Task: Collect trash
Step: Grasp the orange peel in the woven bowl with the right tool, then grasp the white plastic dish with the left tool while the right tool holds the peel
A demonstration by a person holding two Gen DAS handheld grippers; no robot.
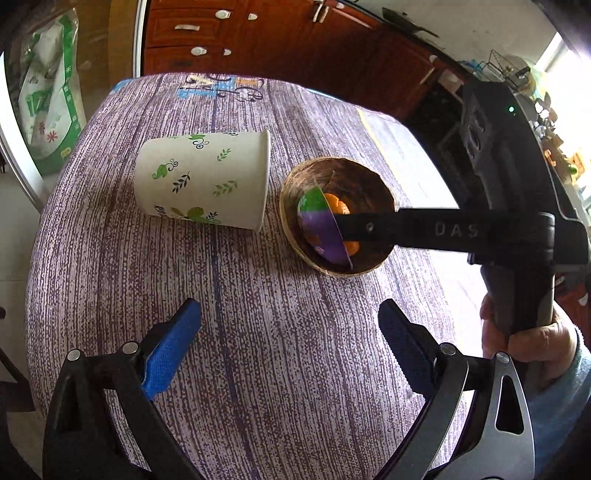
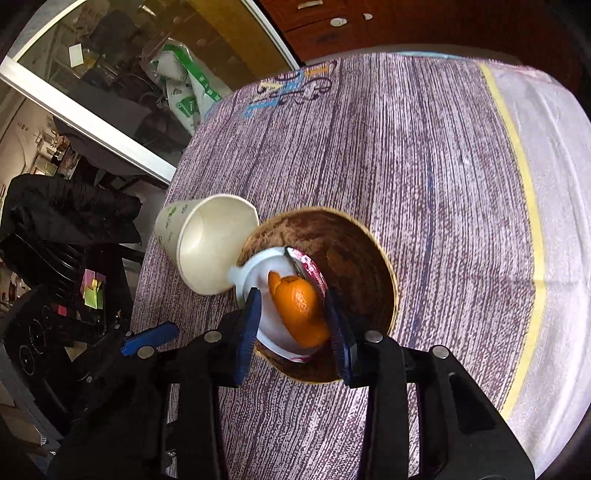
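A brown bowl point(image 1: 373, 184) point(image 2: 351, 240) on the purple tablecloth holds a foil lid, purple and green on one side point(image 1: 321, 229) and white on the other point(image 2: 269, 325), and orange peel point(image 2: 301, 312) point(image 1: 338, 206). A paper cup with green leaves point(image 1: 203, 177) point(image 2: 207, 243) lies on its side left of the bowl. My right gripper point(image 2: 293, 314) reaches into the bowl, its blue pads either side of the peel with gaps, open. My left gripper point(image 1: 290, 332) is open and empty above bare cloth in front of the cup and bowl.
The round table point(image 1: 258, 332) has a yellow stripe point(image 2: 524, 184) at its right. A wooden cabinet point(image 1: 258, 33) stands behind. A green and white bag point(image 1: 44, 96) and a glass door are at left. A black chair point(image 2: 66, 221) stands by the table's left edge.
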